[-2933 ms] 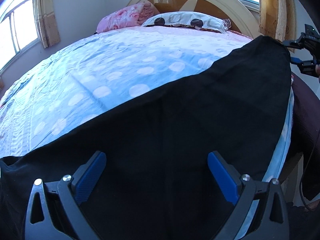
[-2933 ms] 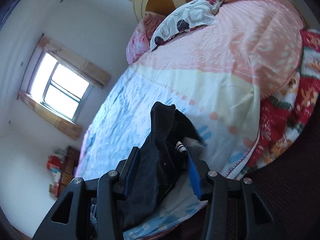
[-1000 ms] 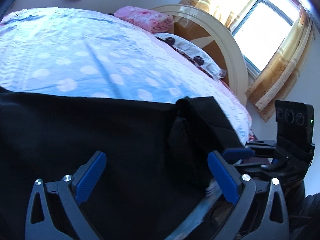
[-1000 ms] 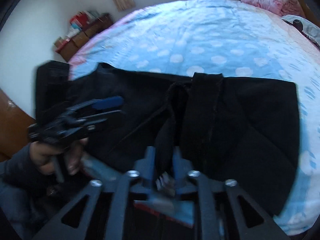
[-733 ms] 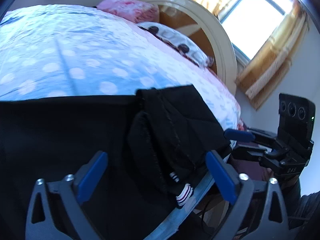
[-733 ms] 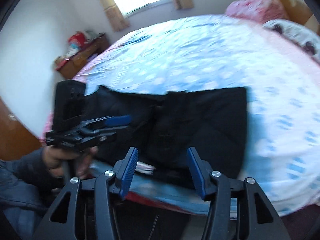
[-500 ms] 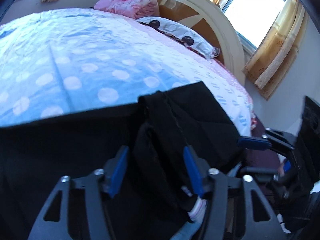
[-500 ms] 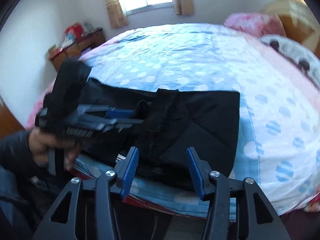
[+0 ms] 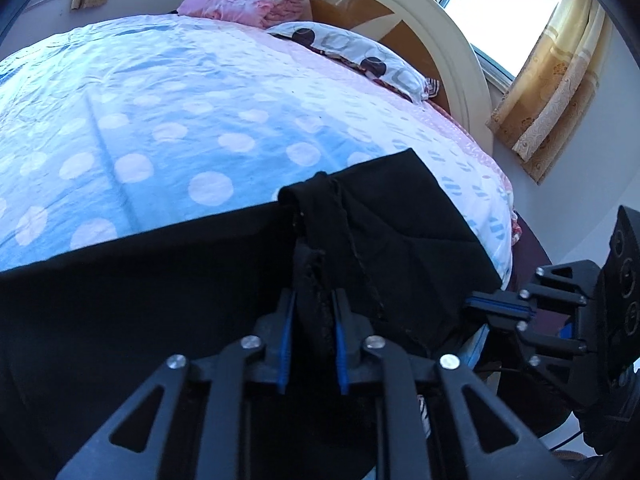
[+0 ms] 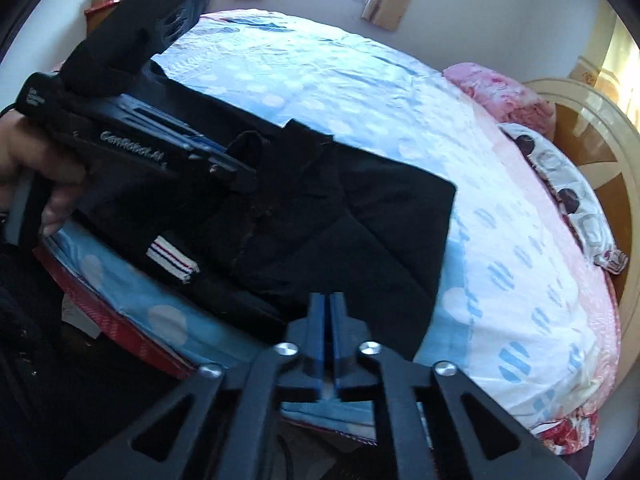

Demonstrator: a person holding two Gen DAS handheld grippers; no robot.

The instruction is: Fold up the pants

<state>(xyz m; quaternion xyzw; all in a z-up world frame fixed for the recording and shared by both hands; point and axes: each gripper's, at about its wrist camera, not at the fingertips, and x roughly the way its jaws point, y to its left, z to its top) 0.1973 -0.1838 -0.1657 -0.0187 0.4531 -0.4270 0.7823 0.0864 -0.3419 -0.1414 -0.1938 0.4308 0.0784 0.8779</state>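
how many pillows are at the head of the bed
2: a pink floral pillow against the headboard's far end, and a white pillow with dark circles beside it. Others may be hidden.

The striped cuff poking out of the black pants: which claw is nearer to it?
Left. The left claw is clamped on the bunched pants just above the striped cuff; the right claw is farther along the bed edge.

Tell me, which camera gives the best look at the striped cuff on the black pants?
The right wrist view. There the striped cuff lies in plain sight at the near edge of the black pants. In the left wrist view only a sliver of the cuff peeks out beside the left gripper.
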